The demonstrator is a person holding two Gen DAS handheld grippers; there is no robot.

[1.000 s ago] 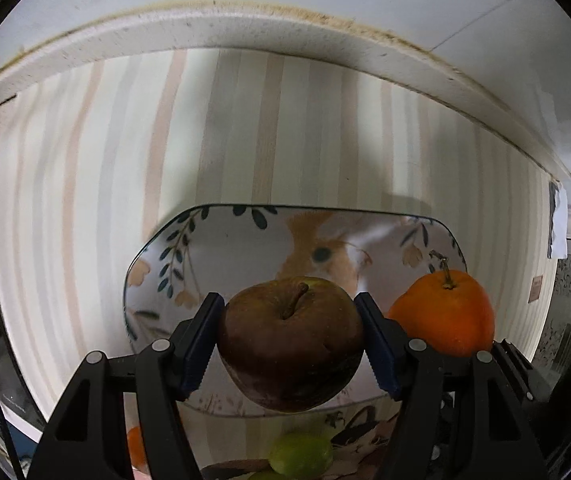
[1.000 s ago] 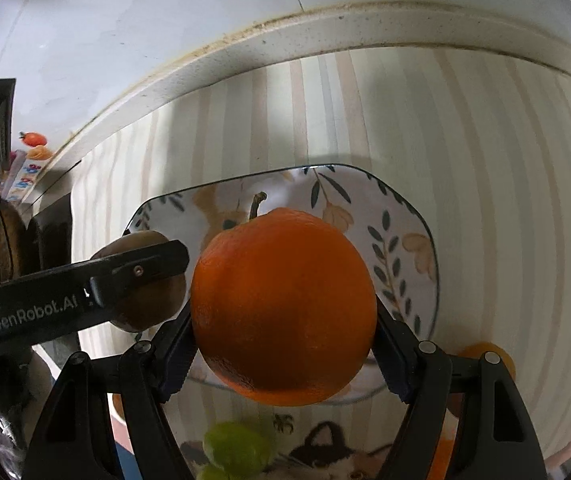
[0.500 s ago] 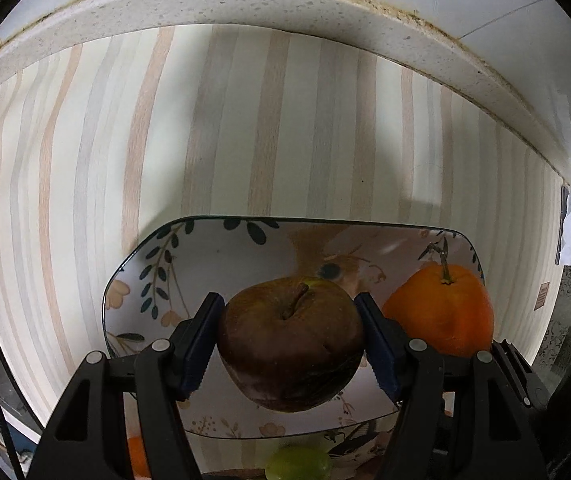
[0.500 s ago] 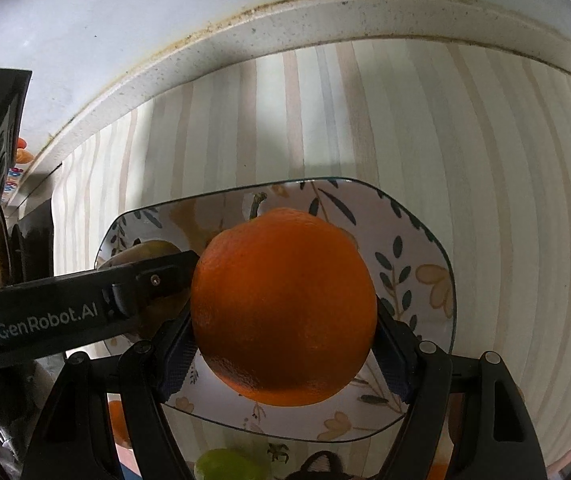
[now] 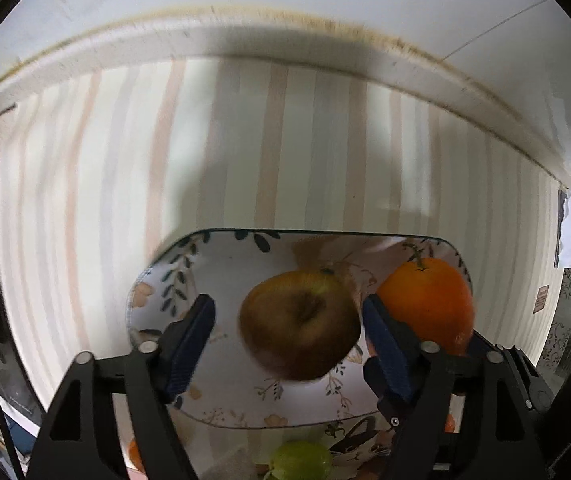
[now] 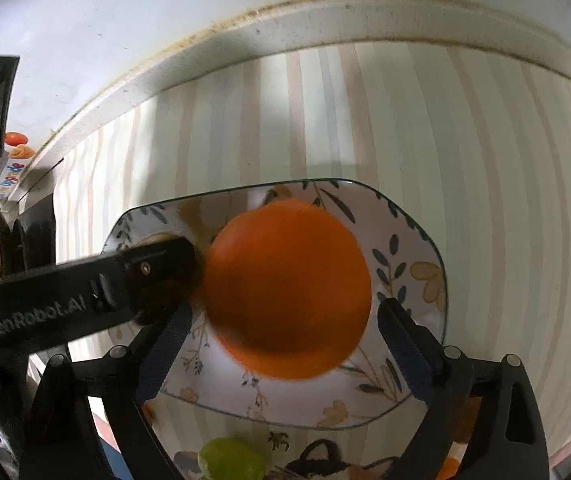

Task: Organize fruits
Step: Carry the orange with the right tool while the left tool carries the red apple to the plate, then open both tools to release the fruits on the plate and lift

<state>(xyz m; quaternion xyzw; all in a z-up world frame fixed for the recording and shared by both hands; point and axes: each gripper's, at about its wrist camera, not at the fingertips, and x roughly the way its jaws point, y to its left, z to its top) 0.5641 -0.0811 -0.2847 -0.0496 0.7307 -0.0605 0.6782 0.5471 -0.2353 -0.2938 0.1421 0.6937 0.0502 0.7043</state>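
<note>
Both grippers have just been opening: the left gripper stands clear of the apple, the right gripper clear of the orange. Each fruit sits on the plate, directly between wide fingers, so each gripper would have to lift away straight upward.

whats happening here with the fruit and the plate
A person is working two handheld grippers over a floral plate on a striped tablecloth. The left gripper has just been opening around a brownish apple, and the right gripper around an orange. Both fruits now sit loose between the pads, over the plate side by side.
</note>
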